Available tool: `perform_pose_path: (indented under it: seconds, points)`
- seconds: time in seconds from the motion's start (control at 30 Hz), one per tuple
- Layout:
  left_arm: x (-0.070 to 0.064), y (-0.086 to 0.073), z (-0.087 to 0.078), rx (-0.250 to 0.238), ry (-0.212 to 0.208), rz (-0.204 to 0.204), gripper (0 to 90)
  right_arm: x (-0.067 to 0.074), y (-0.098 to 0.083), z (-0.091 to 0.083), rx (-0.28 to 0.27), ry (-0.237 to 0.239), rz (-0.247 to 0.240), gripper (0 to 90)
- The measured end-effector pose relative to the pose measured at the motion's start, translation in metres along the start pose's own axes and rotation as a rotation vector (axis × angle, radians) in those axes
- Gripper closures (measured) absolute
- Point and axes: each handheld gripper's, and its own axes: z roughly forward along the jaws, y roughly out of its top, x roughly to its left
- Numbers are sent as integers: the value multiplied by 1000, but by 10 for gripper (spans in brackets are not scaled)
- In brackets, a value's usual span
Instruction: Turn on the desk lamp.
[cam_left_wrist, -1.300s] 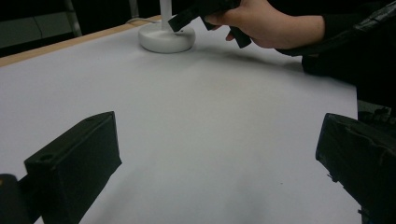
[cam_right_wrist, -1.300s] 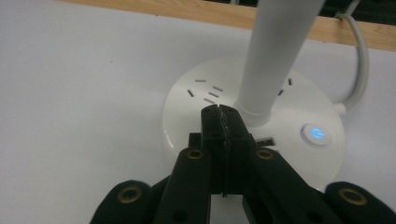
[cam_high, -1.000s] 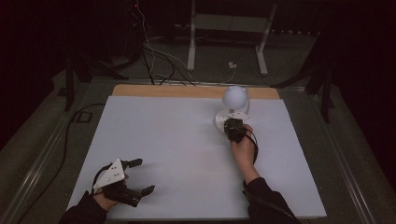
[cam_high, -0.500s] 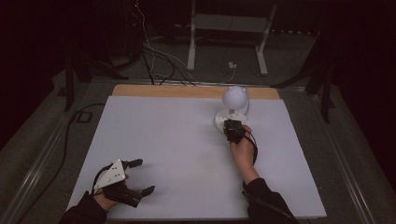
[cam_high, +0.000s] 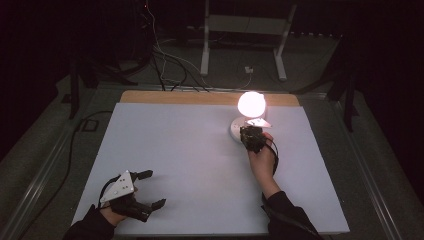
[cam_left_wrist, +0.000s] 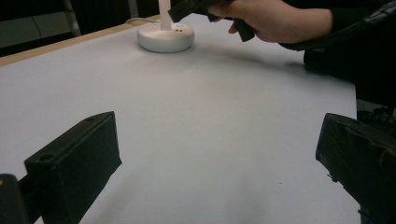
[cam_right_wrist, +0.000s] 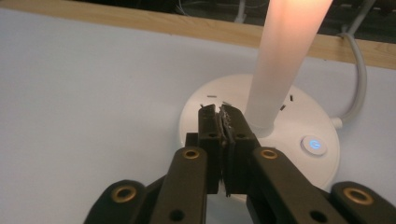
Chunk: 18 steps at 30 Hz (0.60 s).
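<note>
A white table lamp stands at the far right of the white table, its round globe (cam_high: 251, 103) glowing warm and bright. My right gripper (cam_high: 247, 131) is shut with nothing between the jaws, its tips (cam_right_wrist: 219, 112) resting on or just over the lamp's round base (cam_right_wrist: 289, 135), left of the lit stem (cam_right_wrist: 280, 60). A power button (cam_right_wrist: 314, 144) on the base glows blue. My left gripper (cam_high: 154, 189) rests at the table's near left corner, jaws wide open and empty (cam_left_wrist: 217, 163). From there the lamp base (cam_left_wrist: 166, 37) shows far off, under the other hand (cam_left_wrist: 271, 18).
The white table top (cam_high: 190, 150) has a wooden strip (cam_high: 200, 98) along its far edge. The lamp's white cable (cam_right_wrist: 359, 79) runs off the back. Stand legs (cam_high: 205, 45) and loose cables lie on the dark floor behind the table.
The lamp globe has gone from a pale white to a bright warm glow. Both hands have stayed almost where they were.
</note>
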Motion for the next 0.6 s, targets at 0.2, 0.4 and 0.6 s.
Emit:
perform_pose_path:
  seconds: [0.2, 0.4, 0.6]
  points:
    - [0, 0, 0, 0, 2, 0, 3, -2, 3, -12, -16, 35, 5, 802]
    - [0, 0, 0, 0, 2, -1, 3, -5, 3, -19, 3, 76, -1, 685]
    - [1, 0, 1, 2, 4, -4, 3, -14, 1, -28, 6, 152, -5, 485]
